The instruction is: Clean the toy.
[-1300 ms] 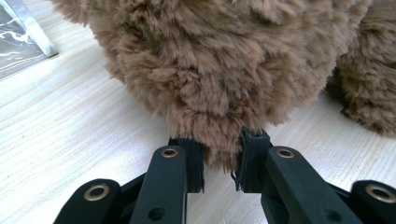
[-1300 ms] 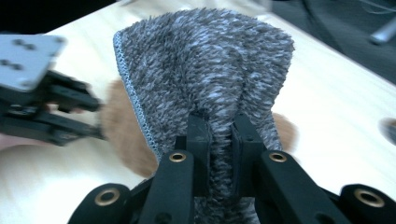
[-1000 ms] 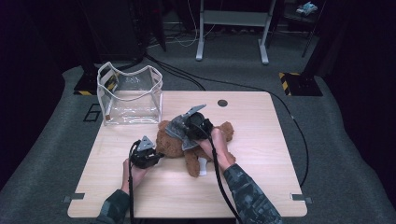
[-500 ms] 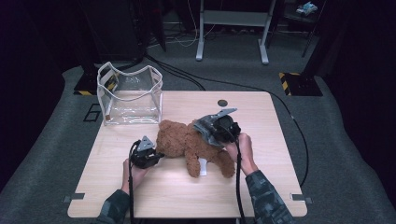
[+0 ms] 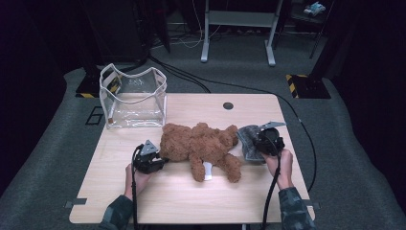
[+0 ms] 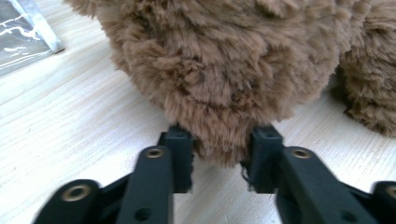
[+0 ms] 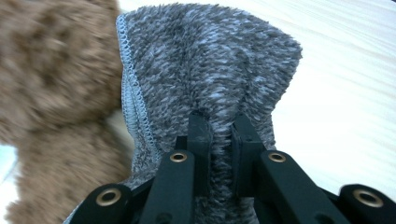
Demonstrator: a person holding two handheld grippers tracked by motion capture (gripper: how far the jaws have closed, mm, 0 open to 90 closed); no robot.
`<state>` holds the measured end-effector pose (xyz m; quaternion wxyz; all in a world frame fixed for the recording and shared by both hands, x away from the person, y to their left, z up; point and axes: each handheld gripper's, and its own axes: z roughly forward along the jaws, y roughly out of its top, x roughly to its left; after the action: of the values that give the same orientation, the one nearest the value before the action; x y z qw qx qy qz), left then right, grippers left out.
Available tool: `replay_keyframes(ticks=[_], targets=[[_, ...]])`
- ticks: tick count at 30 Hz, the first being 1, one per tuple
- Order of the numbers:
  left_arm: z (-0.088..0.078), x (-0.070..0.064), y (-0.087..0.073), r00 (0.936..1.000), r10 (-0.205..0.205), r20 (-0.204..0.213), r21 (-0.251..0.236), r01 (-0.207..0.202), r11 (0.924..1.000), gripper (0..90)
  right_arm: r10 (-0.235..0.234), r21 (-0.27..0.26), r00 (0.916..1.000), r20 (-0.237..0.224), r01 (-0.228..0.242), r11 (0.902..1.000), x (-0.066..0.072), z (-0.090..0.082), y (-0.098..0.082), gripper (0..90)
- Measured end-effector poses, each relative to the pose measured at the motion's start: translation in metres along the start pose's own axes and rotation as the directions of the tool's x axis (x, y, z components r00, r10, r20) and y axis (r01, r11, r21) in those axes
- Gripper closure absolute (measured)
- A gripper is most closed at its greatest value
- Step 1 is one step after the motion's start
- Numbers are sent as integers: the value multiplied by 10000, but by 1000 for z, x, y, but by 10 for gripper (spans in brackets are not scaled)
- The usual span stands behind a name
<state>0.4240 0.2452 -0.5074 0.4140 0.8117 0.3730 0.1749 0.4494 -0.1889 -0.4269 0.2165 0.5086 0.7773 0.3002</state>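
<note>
teddy bear (image 5: pixel 201 146): brown, fluffy, lying flat | left gripper (image 6: pixel 219 158) jaws loosening around it | right gripper (image 7: pixel 219 135) jaws pinch grey fleece garment (image 7: pixel 205 70)

The brown plush teddy bear (image 5: pixel 198 146) lies across the middle of my light wooden table (image 5: pixel 182 201); near edge is bare, and the clear plastic bag (image 5: pixel 133 98) blocks the far-left corner.

1. Floor mat (image 5: pixel 94 115) left of table: I see a large pale "6".
2. White tag on teddy bear (image 5: pixel 207 171): too small to read.
3. Clear bag (image 5: pixel 134 98): markings unreadable.
</note>
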Motion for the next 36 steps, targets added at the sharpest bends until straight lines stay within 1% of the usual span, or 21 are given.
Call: replay_keyframes(ticks=[2, 3, 4, 5, 6, 7, 11, 14, 17, 18, 22, 23, 24, 25, 27, 29, 30, 31, 32, 34, 36], targets=[[-1, -1, 0, 10000, -9, 25, 49, 8, 10000, 581, 143, -95, 9998, 113, -141, 9999, -9, -5, -6, 813], [-2, -1, 1, 10000, -36, -24, 5, 36, 10000, 522, 293, -169, 9995, 143, -291, 9994, -15, -9, -12, 813], [-2, -1, 1, 9999, -120, -41, -35, 119, 9999, 522, 293, -169, 9995, 143, -291, 9994, -15, -9, -12, 813], [-3, -2, 1, 9999, -161, -24, -60, 161, 9999, 500, 395, -203, 9991, 174, -391, 9990, -17, -10, -14, 812], [-4, -2, 2, 9999, -137, -2, -60, 137, 9999, 486, 419, -222, 9990, 160, -415, 9989, -18, -12, -17, 813], [-5, -3, 2, 9998, -201, 7, -128, 201, 9997, 462, 439, -218, 9990, 115, -437, 9988, -18, -13, -18, 812], [-10, -8, 4, 9989, -450, 93, -288, 453, 9986, 371, 440, -198, 9987, 266, -435, 9989, -17, -14, -25, 812], [-13, -12, 3, 9985, -549, 51, -313, 551, 9980, 314, 510, -277, 9984, 249, -503, 9983, -18, -16, -30, 812], [-15, -16, 2, 9979, -627, 130, -223, 630, 9978, 270, 519, -312, 9983, 273, -510, 9982, -19, -19, -34, 811], [-15, -18, 1, 9981, -602, 89, -224, 604, 9979, 262, 538, -259, 9979, 350, -530, 9983, -19, -21, -35, 812], [-19, -28, 0, 9981, -600, 125, -215, 603, 9980, 225, 639, -323, 9972, 383, -626, 9975, -24, -23, -40, 811], [-20, -32, 0, 9982, -579, 166, -226, 583, 9980, 221, 607, -376, 9974, 395, -592, 9975, -26, -24, -41, 811], [-21, -35, 0, 9982, -566, 210, -237, 571, 9981, 217, 741, -358, 9965, 391, -727, 9967, -27, -25, -42, 811], [-21, -38, 0, 9981, -537, 318, -241, 545, 9982, 217, 714, -394, 9966, 401, -698, 9968, -28, -25, -43, 811], [-21, -46, 1, 9982, -471, 382, -204, 479, 9986, 220, 792, -405, 9956, 498, -772, 9962, -30, -26, -45, 811], [-18, -55, 0, 9984, -406, 382, -195, 414, 9990, 215, 867, -425, 9950, 497, -846, 9955, -33, -27, -47, 810], [-16, -59, 1, 9985, -399, 381, -186, 406, 9990, 212, 992, -415, 9937, 525, -970, 9944, -33, -27, -48, 811], [-14, -62, 1, 9986, -343, 394, -136, 349, 9993, 207, 942, -424, 9941, 545, -919, 9949, -35, -27, -49, 811], [-13, -65, 1, 9986, -336, 408, -103, 341, 9994, 198, 1013, -406, 9935, 524, -993, 9942, -36, -27, -50, 810], [-8, -70, 3, 9983, -336, 467, -53, 339, 9994, 186, 985, -385, 9931, 641, -961, 9946, -38, -27, -52, 811], [-3, -75, 4, 9981, -333, 522, -28, 335, 9994, 176, 1079, -357, 9916, 713, -1055, 9938, -39, -28, -53, 811]])
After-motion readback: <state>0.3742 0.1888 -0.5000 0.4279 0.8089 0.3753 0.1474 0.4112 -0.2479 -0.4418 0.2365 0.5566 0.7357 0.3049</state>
